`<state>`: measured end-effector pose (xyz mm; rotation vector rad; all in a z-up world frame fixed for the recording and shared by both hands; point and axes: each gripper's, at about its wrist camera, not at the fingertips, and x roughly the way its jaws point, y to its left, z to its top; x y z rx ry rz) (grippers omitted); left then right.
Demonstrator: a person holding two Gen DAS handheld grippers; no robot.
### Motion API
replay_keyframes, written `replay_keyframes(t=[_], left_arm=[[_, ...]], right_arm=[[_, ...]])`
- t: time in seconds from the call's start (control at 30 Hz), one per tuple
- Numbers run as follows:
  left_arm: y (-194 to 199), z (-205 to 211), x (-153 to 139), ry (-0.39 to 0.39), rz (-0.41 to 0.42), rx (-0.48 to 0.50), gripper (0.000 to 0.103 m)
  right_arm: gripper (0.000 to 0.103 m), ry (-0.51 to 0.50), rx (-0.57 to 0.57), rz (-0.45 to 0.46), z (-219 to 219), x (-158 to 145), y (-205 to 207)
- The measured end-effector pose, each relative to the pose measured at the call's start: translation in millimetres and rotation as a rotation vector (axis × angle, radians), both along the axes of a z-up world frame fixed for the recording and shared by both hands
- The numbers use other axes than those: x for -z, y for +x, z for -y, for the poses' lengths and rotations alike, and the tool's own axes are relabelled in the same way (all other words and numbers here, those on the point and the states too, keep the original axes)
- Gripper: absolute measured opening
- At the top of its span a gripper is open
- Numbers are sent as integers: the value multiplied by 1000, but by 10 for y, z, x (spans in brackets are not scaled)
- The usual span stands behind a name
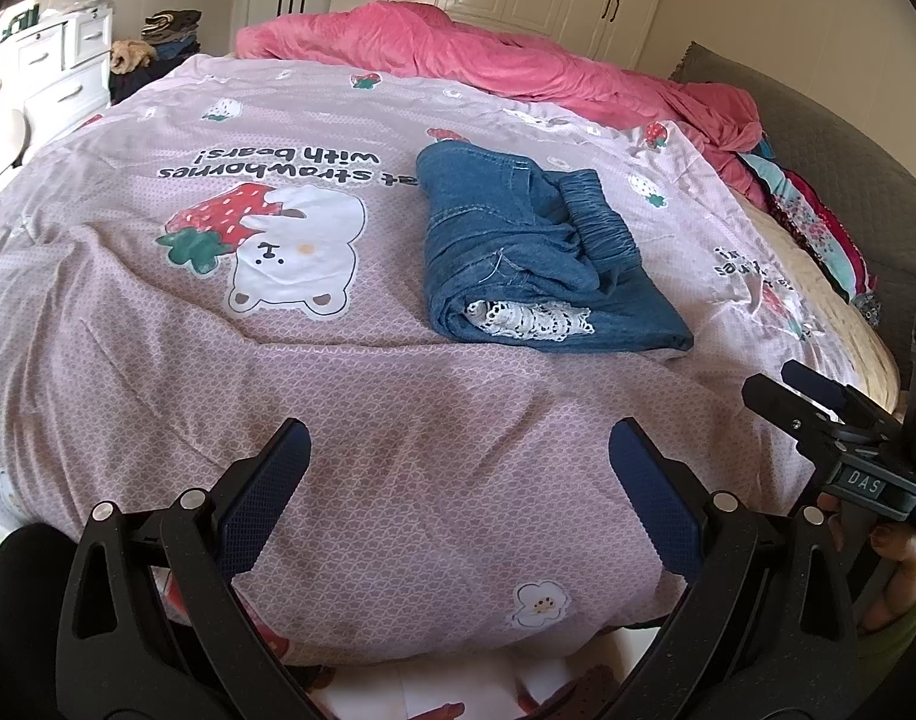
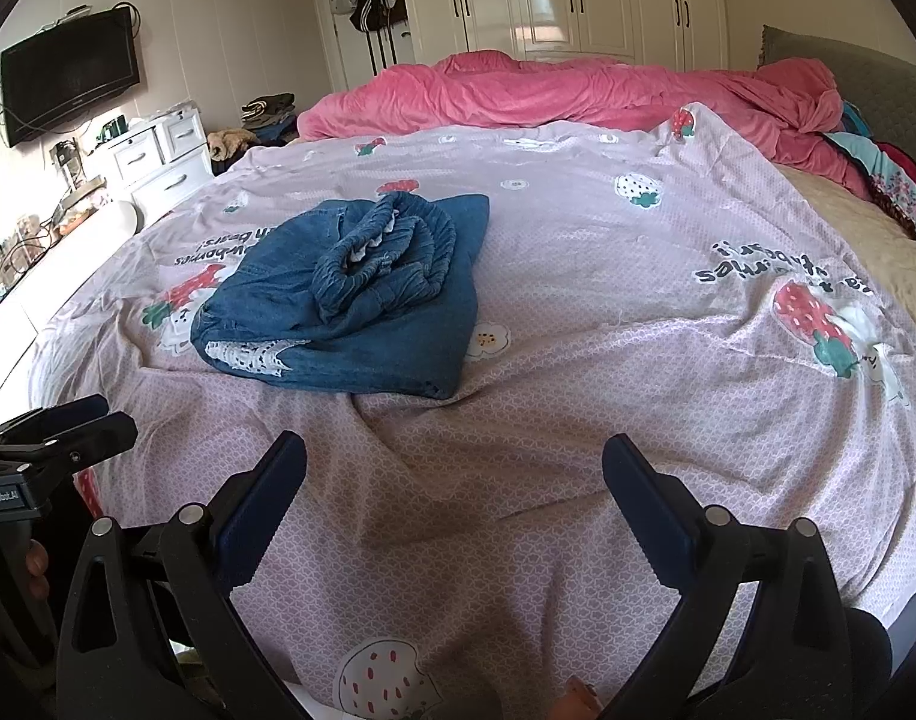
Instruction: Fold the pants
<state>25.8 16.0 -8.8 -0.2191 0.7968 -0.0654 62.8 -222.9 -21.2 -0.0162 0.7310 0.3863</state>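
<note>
The blue denim pants (image 1: pixel 535 252) lie folded into a compact, thick bundle on the pink strawberry-print bedsheet (image 1: pixel 398 480), just beside its white bear print (image 1: pixel 302 252). The gathered elastic waistband sits bunched on top, and white lace trim shows at the near folded edge.

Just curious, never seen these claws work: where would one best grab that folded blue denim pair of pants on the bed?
Probably the near right corner of the folded blue denim pants, coming low from the bed's near edge. There the layers lie flat and thin enough for open jaws; the bunched elastic waistband on top is thick and loose. The right gripper faces that edge.
</note>
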Motion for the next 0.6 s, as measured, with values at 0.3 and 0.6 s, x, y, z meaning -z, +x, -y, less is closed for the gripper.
replay_keyframes(t=[0.3, 0.6], left_arm=[[-2, 32, 1, 8, -5, 6, 94], [72, 47, 41, 57, -59, 6, 94]], right_arm=[[99, -7, 9, 2, 3, 17, -3], [99, -29, 54, 3, 110, 9, 90]])
